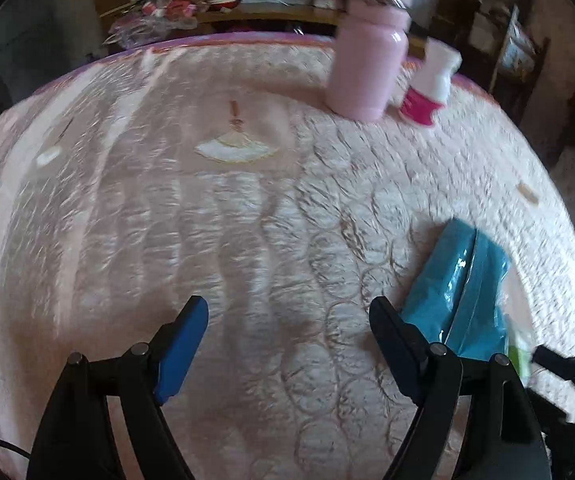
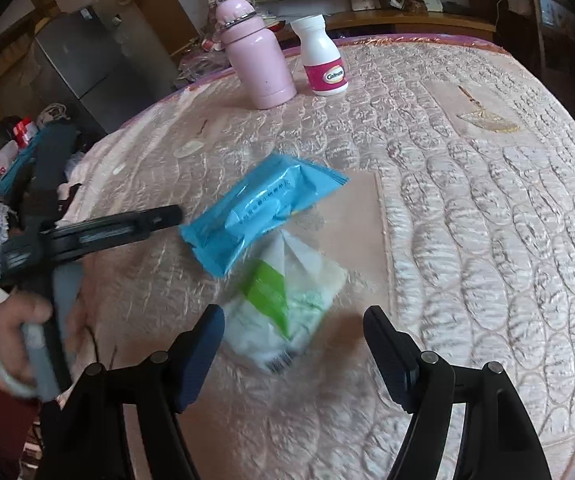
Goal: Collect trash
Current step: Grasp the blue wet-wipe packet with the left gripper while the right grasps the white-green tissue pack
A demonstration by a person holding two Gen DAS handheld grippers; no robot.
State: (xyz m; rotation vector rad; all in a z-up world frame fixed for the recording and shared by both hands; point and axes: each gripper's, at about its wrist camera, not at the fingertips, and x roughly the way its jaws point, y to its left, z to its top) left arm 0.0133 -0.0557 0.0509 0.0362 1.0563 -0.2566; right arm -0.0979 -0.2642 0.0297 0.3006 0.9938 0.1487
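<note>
left gripper [image 1: 287, 344]: jaws apart, nothing between them; blue packet [image 1: 459, 292] just to its right, partly hidden behind one finger. right gripper [image 2: 293, 348]: jaws apart, straddling the near end of the blurred white-green wrapper [image 2: 287, 304] on the mattress [image 2: 467, 240], contact unclear.

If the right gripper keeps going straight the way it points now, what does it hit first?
Most likely the white and green wrapper, lying on the mattress just ahead, between the right gripper's open fingers. The blue packet lies beyond it. Depth is hard to judge here.
</note>
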